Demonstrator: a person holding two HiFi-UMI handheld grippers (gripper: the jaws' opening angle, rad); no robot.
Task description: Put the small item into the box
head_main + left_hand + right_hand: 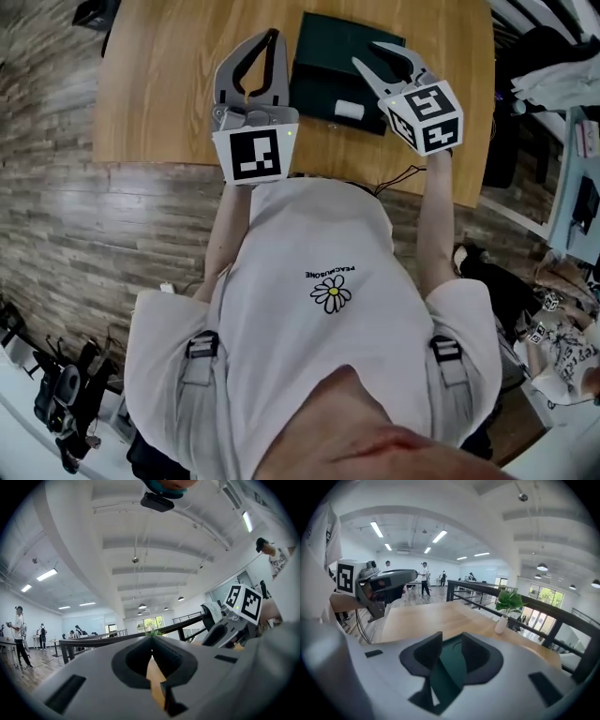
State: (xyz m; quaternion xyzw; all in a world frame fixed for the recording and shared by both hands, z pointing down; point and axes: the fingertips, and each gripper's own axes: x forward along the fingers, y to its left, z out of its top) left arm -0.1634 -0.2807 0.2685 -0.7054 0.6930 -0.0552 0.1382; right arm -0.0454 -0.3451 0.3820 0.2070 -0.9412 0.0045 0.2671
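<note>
On the far half of the wooden desk, in front of the person, lies a flat dark green box. The small white item, which looks like a short roll, rests on the dark green surface close to the box's near edge. Whether this surface is the inside of the box or its closed lid, I cannot tell. The roll's long axis runs left to right in the head view. The right gripper is the nearer one. It hangs over the right part of the box with its fingers apart, and they hold nothing; only the green box shows between them. The item is not between these fingers. It lies behind their tips, toward the person and a little to the left, just beside the inner finger. The left gripper is at the box's left edge, its fingers closed tip to tip and empty. I judge that the right gripper must draw back toward the person and come down before its fingers can take the roll across its short side.
</note>
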